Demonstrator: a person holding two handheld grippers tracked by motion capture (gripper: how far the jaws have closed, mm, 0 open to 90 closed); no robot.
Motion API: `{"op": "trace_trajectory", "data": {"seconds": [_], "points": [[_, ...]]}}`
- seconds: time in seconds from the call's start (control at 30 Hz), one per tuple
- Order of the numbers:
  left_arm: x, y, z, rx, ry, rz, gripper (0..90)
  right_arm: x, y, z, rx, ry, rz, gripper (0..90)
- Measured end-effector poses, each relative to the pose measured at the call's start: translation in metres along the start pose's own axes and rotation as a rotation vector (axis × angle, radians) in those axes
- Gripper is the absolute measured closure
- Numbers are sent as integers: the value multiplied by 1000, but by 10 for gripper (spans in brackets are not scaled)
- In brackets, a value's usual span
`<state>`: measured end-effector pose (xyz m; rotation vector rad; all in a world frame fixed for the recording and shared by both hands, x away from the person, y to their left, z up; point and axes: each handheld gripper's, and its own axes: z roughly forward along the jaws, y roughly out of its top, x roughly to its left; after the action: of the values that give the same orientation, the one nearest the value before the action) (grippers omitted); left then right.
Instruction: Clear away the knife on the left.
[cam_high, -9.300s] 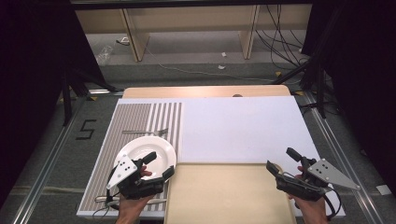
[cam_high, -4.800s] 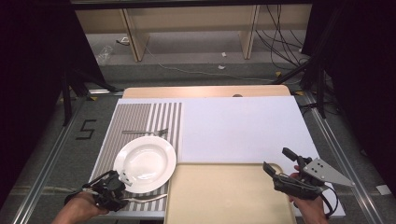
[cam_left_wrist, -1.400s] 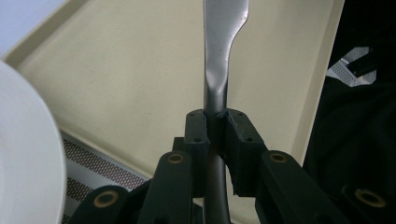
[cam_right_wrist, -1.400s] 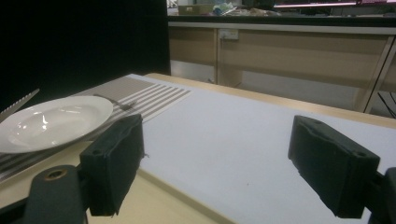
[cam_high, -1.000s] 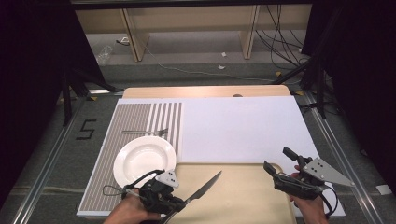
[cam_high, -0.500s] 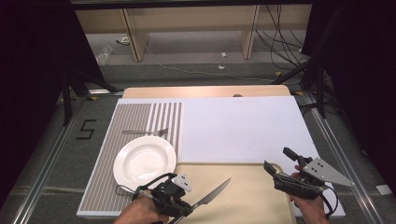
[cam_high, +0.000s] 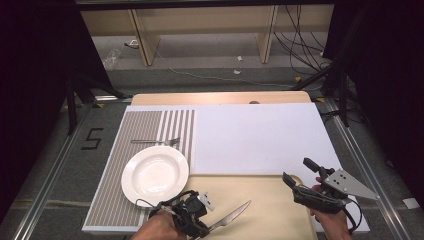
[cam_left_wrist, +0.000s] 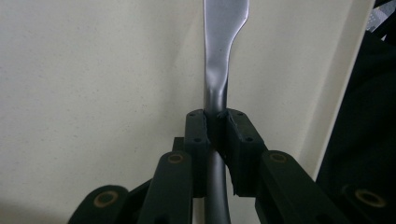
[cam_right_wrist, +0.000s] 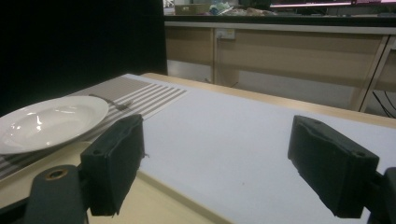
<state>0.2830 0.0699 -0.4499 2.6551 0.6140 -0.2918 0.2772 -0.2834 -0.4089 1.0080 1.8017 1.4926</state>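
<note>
Cutlery is being set out, from the look of it: the left gripper (cam_left_wrist: 215, 135) has its jaws clamped on the handle of a table knife (cam_high: 231, 218), and the blade points forward and to the right, held just above the cream board (cam_high: 260, 200) at the near edge of the table. In the left gripper view the handle runs straight up between the pads, so the hold looks square and firm, which suits a thin, slippery piece of steel.

To the left of the knife sits a white plate (cam_high: 155, 175), resting on a striped placemat (cam_high: 145, 130), and a fork (cam_high: 156, 141) lies on the mat just beyond the plate. My guess is that the knife is headed for a spot beside the plate, blade kept low so it can be laid flat.

Over at the right, the right gripper (cam_high: 302, 177) waits with its jaws spread wide and nothing between them, near the seam where the board meets the white sheet (cam_high: 255, 135). It seems parked out of the way, ready if needed.
</note>
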Motion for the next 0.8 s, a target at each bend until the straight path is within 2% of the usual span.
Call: {"op": "trace_trajectory", "data": {"seconds": [0.4, 0.53, 0.57, 0.6, 0.63, 0.73, 0.8], "points": [[1, 0, 14, 58, -9, -12, 788, 0, 0, 0, -3, 5, 9, 195], [0, 0, 14, 59, -17, -16, 776, 0, 0, 0, -4, 4, 9, 196], [0, 1, 14, 47, -8, -16, 762, 0, 0, 0, -2, 5, 9, 196], [-1, 2, 13, 38, -3, -22, 697, 0, 0, 0, -1, 4, 7, 196], [-1, 2, 13, 41, 10, -14, 617, 0, 0, 0, -1, 4, 7, 196], [-5, 3, 11, 19, 33, 16, 519, 0, 0, 0, -1, 5, 7, 196], [-8, 4, 9, -8, 66, 40, 453, 0, 0, 0, -2, 4, 7, 196]]}}
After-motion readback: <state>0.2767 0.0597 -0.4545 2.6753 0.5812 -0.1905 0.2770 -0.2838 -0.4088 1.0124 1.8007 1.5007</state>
